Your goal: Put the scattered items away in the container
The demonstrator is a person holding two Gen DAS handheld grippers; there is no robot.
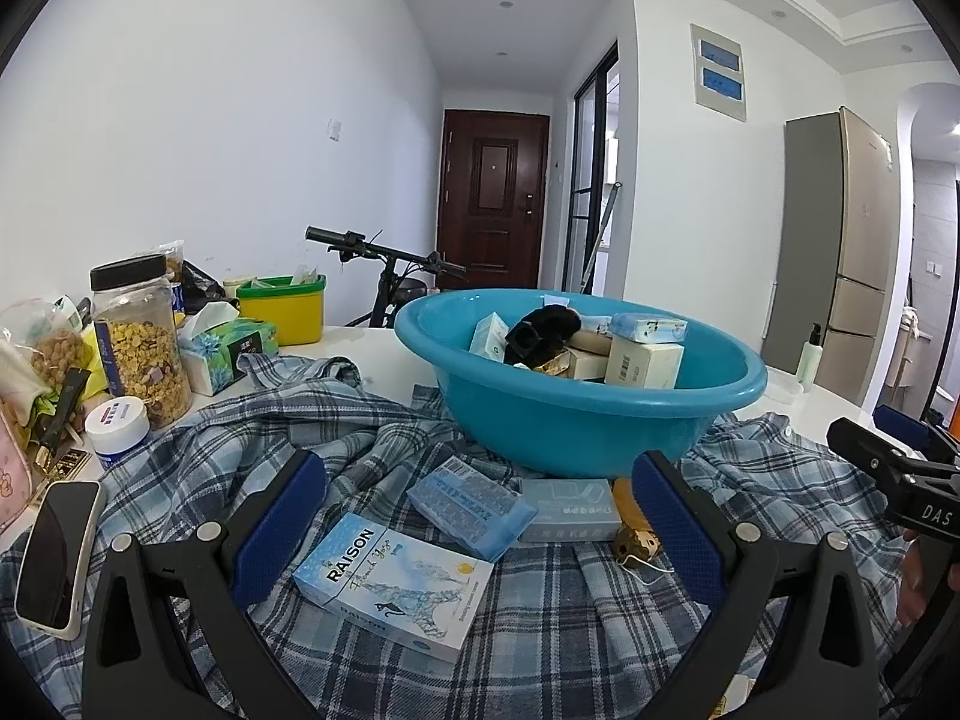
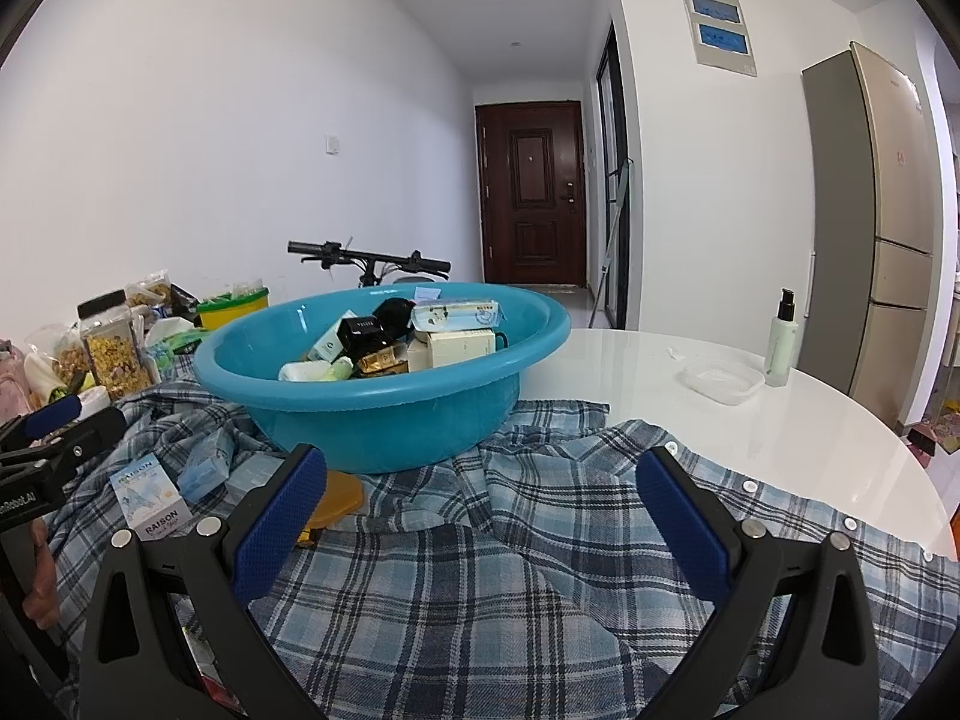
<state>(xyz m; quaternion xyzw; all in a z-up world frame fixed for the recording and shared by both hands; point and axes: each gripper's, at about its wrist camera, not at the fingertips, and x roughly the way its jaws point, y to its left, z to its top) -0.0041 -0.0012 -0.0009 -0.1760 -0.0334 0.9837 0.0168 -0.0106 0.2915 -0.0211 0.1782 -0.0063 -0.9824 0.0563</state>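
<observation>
A teal basin [image 1: 576, 414] is seen at centre frame on a plaid shirt [image 1: 540, 600] spread over the white counter [image 2: 750, 420], already filled with small boxes. Scattered in front of it, lower centre of the left view, lie a RAISON box [image 1: 393, 591], a blue blister pack [image 1: 471, 507], a pale blue box [image 1: 570, 510] and a brown trinket [image 1: 636, 543]. The left tool [image 1: 480, 534] is held wide apart around them, gripping nothing; the right tool [image 2: 480, 516] is likewise spread wide over bare shirt. Jars and snacks [image 1: 141, 342] are crowded at left; a pump bottle [image 2: 783, 339] stands at right.
</observation>
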